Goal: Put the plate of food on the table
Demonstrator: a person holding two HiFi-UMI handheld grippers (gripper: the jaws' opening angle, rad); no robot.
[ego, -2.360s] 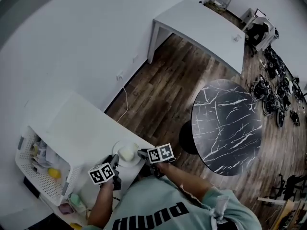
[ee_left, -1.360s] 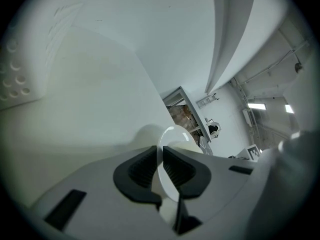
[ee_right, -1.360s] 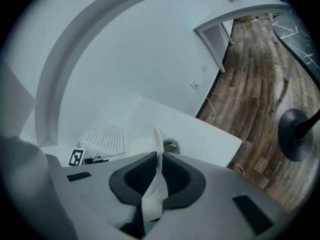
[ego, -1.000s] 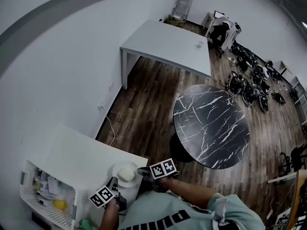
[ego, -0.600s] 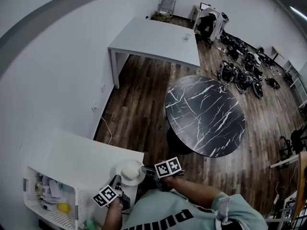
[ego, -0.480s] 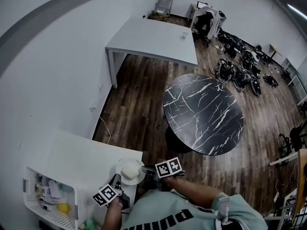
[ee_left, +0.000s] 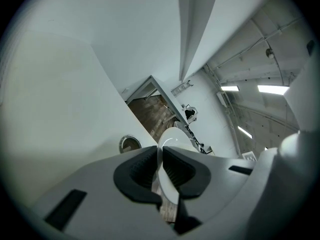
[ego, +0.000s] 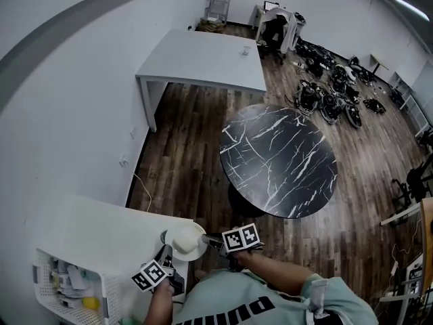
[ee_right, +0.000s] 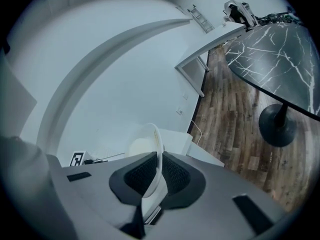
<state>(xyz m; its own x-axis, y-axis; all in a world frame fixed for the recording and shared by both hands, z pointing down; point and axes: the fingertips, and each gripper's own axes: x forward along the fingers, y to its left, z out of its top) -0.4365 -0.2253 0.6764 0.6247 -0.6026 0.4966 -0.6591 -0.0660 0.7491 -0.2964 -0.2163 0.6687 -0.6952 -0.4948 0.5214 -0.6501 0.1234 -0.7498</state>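
The left gripper (ee_left: 161, 170) and right gripper (ee_right: 159, 170) pinch the plate (ego: 187, 244) of pale food (ego: 183, 236), perhaps a bun, well apart from the marble table (ego: 279, 160). Wood floor (ego: 189, 168) lies between.

We are holding our grey two-jaw left gripper (ego: 164, 252) and our grey two-jaw right gripper (ego: 205, 239) low in front of our chest, both angling forward and downward. Their black ribbed pads (ee_left: 142, 171) are pinching opposite edges of the white round plate (ego: 196, 253). Our bare left forearm (ego: 157, 302) and bare right forearm (ego: 281, 274) are reaching in from either side.
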